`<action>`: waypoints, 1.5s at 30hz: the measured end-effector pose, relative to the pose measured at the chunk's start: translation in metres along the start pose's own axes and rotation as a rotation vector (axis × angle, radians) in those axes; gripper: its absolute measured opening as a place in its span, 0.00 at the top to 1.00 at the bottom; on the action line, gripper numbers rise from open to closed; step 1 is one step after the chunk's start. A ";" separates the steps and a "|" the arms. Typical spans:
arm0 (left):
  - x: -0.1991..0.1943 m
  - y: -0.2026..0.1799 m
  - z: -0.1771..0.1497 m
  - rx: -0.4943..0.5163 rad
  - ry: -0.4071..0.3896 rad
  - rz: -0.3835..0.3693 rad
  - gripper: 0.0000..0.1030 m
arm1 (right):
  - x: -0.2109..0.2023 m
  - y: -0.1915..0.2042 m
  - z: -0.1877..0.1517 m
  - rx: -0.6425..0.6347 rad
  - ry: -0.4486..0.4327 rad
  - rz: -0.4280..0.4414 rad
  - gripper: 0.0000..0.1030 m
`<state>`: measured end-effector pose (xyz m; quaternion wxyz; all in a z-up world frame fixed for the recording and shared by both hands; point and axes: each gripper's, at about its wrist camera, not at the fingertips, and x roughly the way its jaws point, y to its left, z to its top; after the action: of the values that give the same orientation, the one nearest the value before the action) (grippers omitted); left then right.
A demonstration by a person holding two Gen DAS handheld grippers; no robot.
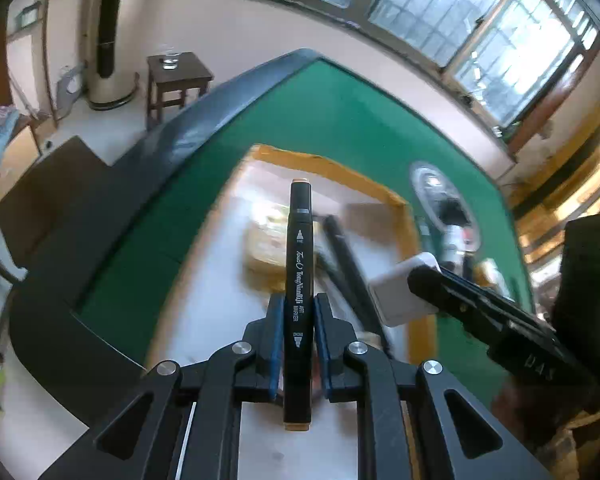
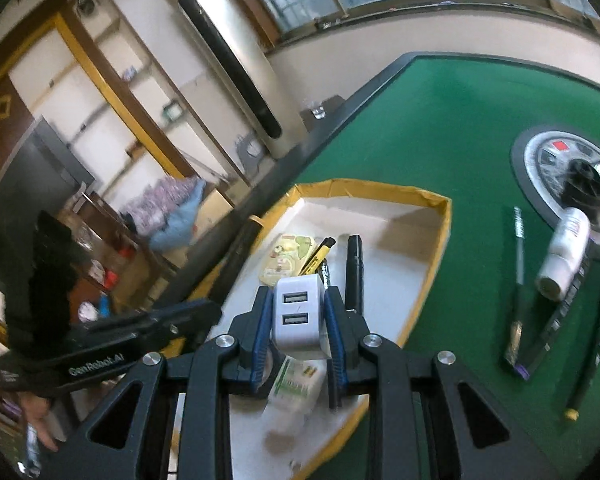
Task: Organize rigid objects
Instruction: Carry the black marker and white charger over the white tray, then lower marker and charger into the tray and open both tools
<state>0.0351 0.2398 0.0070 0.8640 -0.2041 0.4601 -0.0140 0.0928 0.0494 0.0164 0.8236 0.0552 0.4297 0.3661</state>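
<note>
My left gripper (image 1: 299,320) is shut on a black art marker (image 1: 300,264) that stands along its fingers, above a white box with a yellow rim (image 1: 340,168). In the right wrist view this marker (image 2: 238,258) hangs over the box's left rim (image 2: 380,190), held by the left gripper (image 2: 210,312). My right gripper (image 2: 296,304) is shut on a white two-port USB charger (image 2: 298,316) over the box; the left wrist view shows this charger (image 1: 396,296) in the right gripper (image 1: 414,292). Inside lie a black marker (image 2: 355,272), a yellow-black pen (image 2: 316,256), a yellow packet (image 2: 286,258) and a white-green carton (image 2: 296,384).
The box sits on a green table (image 2: 440,128) with a dark raised edge. To the right on the felt lie a white bottle (image 2: 566,256), a thin pen (image 2: 519,248), a pencil (image 2: 592,344) and a round hub (image 2: 568,184). Beyond the table edge stand a small stool (image 1: 180,76) and shelves.
</note>
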 end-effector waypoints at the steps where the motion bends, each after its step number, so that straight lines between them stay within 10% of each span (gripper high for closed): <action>1: 0.006 0.003 0.003 0.007 0.008 0.010 0.86 | 0.008 0.003 0.001 -0.012 0.009 -0.008 0.75; 45: 0.049 0.001 0.013 0.083 0.055 0.143 0.82 | 0.027 -0.005 -0.006 -0.013 -0.008 0.019 0.61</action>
<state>0.0734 0.2352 -0.0256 0.8574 -0.1343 0.4962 0.0230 0.1006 0.0618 -0.0076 0.8221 0.0554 0.4235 0.3764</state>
